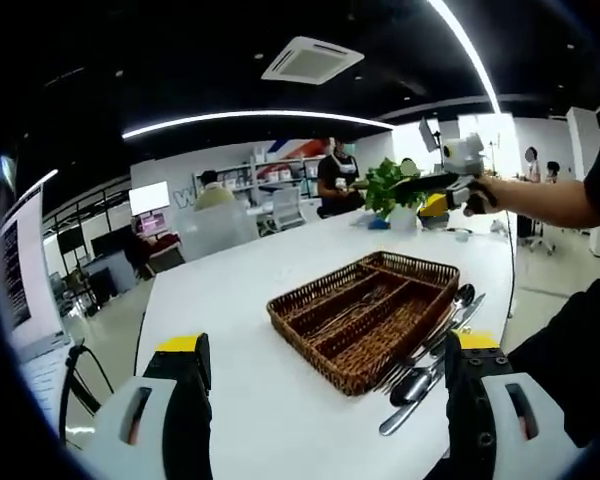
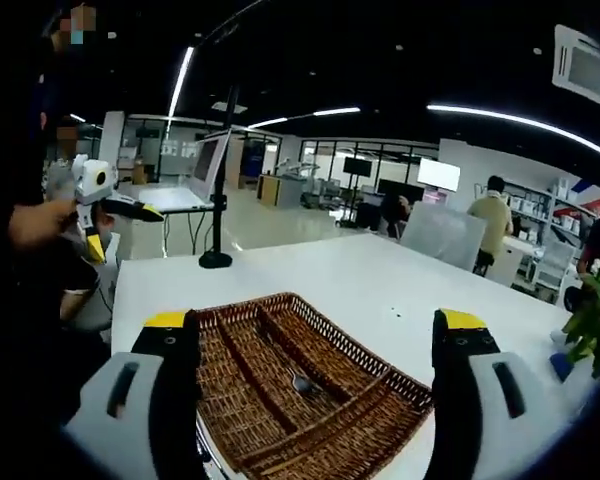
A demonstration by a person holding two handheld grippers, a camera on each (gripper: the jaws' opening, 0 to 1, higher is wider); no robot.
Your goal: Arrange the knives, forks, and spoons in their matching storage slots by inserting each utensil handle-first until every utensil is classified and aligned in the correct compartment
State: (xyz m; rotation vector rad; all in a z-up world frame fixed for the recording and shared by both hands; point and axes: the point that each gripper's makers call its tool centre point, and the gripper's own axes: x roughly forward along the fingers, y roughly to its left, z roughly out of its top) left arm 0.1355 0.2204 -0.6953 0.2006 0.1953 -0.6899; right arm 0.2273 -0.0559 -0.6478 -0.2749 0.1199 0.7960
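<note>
Just beside the wicker tray's (image 1: 365,318) edge lie spoons (image 1: 430,360).

In the left gripper view, the utensils (image 1: 430,350) lying beside the wicker tray (image 1: 365,318) are partly hidden by the right finger of the left claw (image 1: 325,400), and their handles are overlapped so that knives, forks and spoons cannot be told apart or counted. What lies inside the tray's slots is too dark to be made out. In the right gripper view, the near corner of the tray (image 2: 310,400) is cut off by the lower edge and partly covered by the left finger of the right claw (image 2: 315,385). A small utensil (image 2: 300,381) in one slot is seen, but its kind cannot be told.
</note>
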